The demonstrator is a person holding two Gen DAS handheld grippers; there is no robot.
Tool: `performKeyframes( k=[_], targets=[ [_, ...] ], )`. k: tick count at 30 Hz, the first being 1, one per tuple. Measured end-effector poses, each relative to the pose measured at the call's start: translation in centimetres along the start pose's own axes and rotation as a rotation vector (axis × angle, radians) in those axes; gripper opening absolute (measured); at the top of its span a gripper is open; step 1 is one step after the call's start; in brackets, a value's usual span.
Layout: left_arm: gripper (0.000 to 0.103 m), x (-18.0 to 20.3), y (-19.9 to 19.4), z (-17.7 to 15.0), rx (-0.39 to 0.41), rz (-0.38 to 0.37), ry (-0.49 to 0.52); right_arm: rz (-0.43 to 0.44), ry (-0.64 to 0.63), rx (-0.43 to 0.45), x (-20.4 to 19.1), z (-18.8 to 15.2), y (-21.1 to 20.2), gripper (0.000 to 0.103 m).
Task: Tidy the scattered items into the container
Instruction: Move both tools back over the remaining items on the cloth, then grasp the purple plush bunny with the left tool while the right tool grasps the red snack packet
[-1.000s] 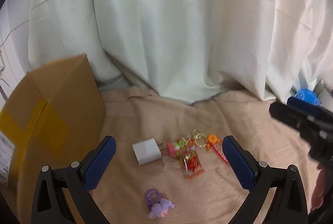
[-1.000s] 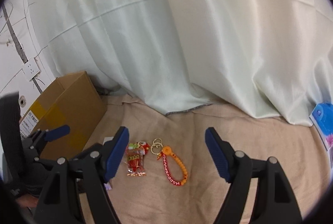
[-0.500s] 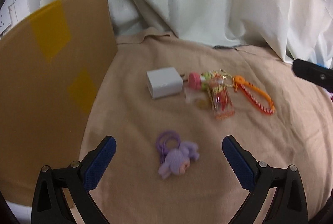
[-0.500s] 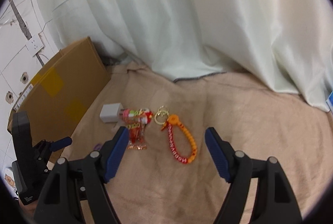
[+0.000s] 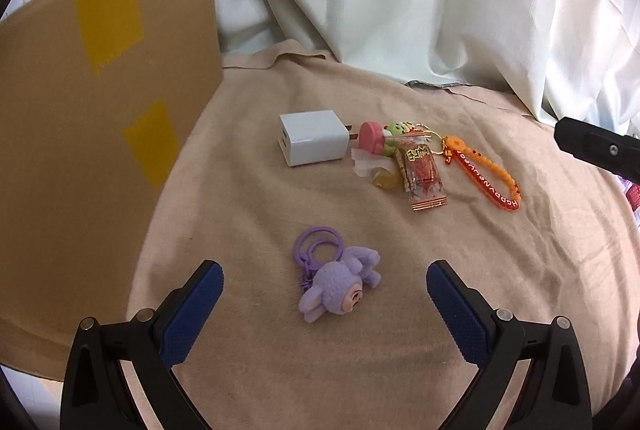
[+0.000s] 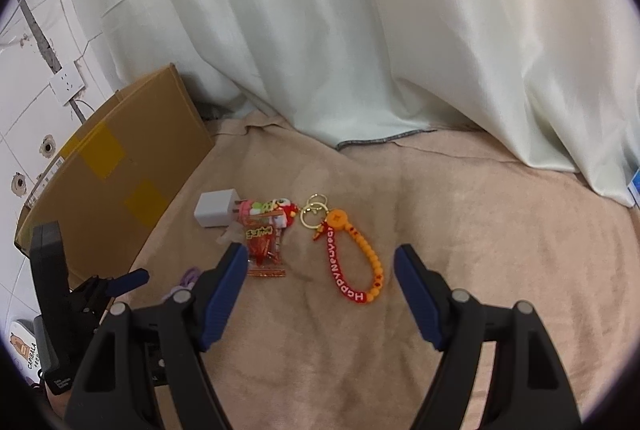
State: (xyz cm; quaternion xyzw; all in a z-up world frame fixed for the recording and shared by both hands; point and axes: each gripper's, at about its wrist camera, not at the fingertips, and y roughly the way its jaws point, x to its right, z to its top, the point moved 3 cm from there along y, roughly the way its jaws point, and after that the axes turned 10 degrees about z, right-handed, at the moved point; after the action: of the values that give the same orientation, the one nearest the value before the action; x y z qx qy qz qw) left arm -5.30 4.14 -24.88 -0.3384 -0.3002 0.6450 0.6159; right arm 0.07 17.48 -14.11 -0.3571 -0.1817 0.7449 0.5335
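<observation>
Both grippers released: left gripper (image 5: 324, 288) straddles purple sheep keychain (image 5: 338, 288), right gripper (image 6: 320, 262) over orange strap (image 6: 354, 258). Cardboard box (image 5: 92, 134) stands left; white charger (image 5: 312, 137) touches the candy pile (image 5: 400, 158).

One cardboard box (image 5: 100, 134) stands at the left. On the beige cloth (image 5: 360, 370) lie one white charger (image 5: 312, 138), three keychains (purple plush (image 5: 340, 288), orange bead strap (image 5: 486, 174), red-green figure (image 5: 384, 140)) and two wrapped candies (image 5: 422, 176).

A home-like room: pale curtains (image 6: 360, 50), tan blanket (image 5: 360, 350), wall socket (image 6: 66, 86), taped cardboard box (image 5: 80, 150).
</observation>
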Motion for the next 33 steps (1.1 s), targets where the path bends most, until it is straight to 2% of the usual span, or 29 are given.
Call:
performKeyframes(
  k=[1, 2, 3, 6, 8, 11, 15, 24, 28, 33],
  targets=[
    [0.095, 0.2, 0.3, 0.0, -0.008, -0.002, 0.004, -0.002, 0.001, 0.002, 0.1, 0.0, 0.0, 0.079],
    [0.087, 0.4, 0.5, 0.0, -0.013, -0.001, 0.012, -0.002, 0.005, 0.000, 0.2, -0.1, 0.1, 0.079],
    [0.074, 0.7, 0.6, 0.0, -0.012, 0.004, 0.025, 0.000, 0.009, -0.002, 0.3, -0.1, 0.2, 0.079],
    [0.053, 1.4, 1.0, -0.2, -0.012, 0.050, 0.080, -0.003, 0.020, -0.009, 0.5, -0.2, 0.5, 0.079],
    [0.042, 1.5, 0.9, -0.3, -0.009, 0.039, 0.086, -0.001, 0.022, -0.014, 0.5, -0.3, 0.7, 0.079],
    [0.037, 1.5, 0.9, -0.2, -0.014, 0.019, 0.087, -0.002, 0.018, -0.014, 0.4, -0.5, 0.9, 0.079],
    [0.037, 1.4, 0.9, 0.1, -0.006, -0.001, 0.077, 0.005, 0.017, -0.031, 0.4, -0.7, 1.7, 0.079],
    [0.036, -0.6, -0.7, 1.7, 0.056, 0.036, 0.028, -0.007, 0.015, -0.028, 0.5, -0.8, 2.7, 0.079],
    [0.036, -1.0, -0.6, 2.1, 0.058, 0.030, 0.020, -0.017, -0.020, -0.040, -0.4, -0.9, 3.6, 0.079],
    [0.036, -1.2, -0.5, 2.1, 0.055, 0.019, 0.022, 0.023, -0.085, -0.052, -2.5, -0.6, 5.6, 0.079]
  ],
)
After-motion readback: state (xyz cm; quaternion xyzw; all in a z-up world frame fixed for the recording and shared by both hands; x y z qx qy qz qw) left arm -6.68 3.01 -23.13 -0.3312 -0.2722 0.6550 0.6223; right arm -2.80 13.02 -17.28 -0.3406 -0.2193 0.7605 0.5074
